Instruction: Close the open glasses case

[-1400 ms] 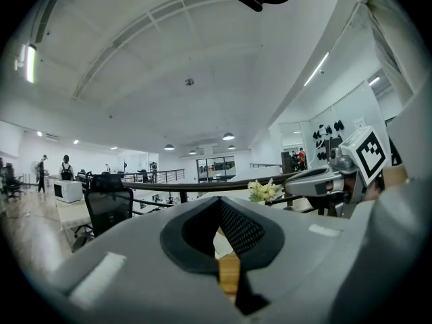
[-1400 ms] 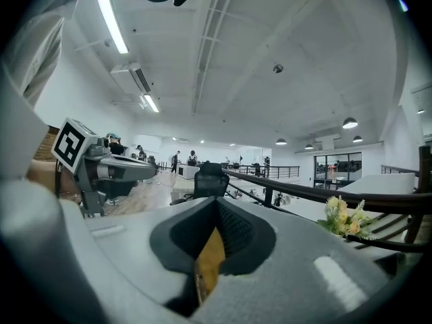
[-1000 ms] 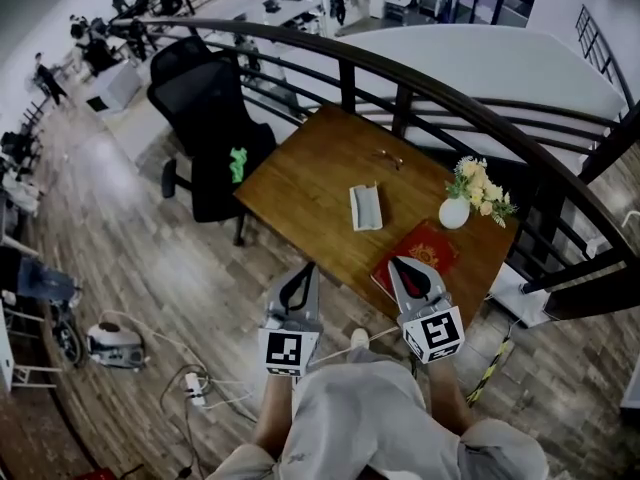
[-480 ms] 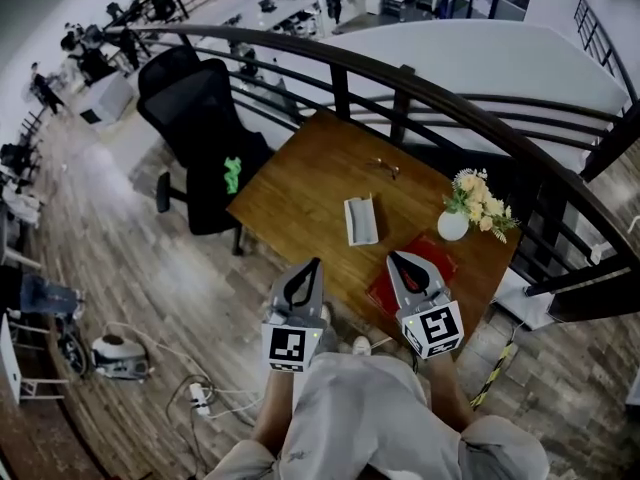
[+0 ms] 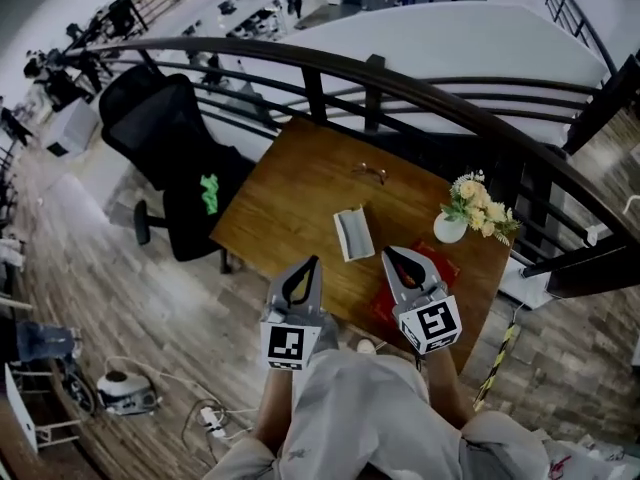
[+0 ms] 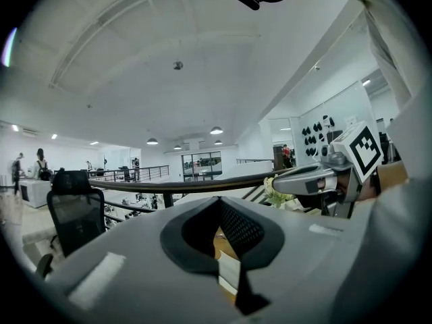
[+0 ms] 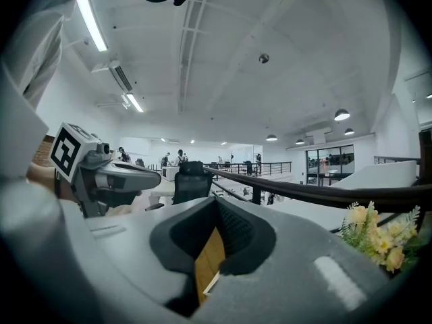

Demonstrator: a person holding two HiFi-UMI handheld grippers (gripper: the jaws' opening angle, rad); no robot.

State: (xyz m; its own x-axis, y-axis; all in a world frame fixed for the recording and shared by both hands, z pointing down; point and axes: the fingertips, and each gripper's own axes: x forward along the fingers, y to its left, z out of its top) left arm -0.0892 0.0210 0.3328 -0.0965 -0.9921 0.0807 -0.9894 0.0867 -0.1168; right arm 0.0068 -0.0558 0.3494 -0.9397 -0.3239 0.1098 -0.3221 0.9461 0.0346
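The open glasses case (image 5: 351,233), pale grey, lies near the middle of the wooden table (image 5: 290,193). Both grippers are held low over the table's near edge, short of the case. My left gripper (image 5: 306,264) is shut and empty, just near-left of the case. My right gripper (image 5: 390,254) is shut and empty too, over a red book (image 5: 440,265). In the left gripper view, wood and a pale edge of the case (image 6: 229,274) show through the left gripper (image 6: 218,200). The right gripper view shows the right gripper (image 7: 216,201) with table wood (image 7: 208,258) behind it.
A pair of glasses (image 5: 370,173) lies at the table's far side. A white vase of flowers (image 5: 465,208) stands at its right end. A dark curved railing (image 5: 400,83) runs behind the table. A black office chair (image 5: 165,158) stands to the left.
The table and case have drawn nearer to both grippers and slid left in the head view. Both grippers stay shut and side by side.
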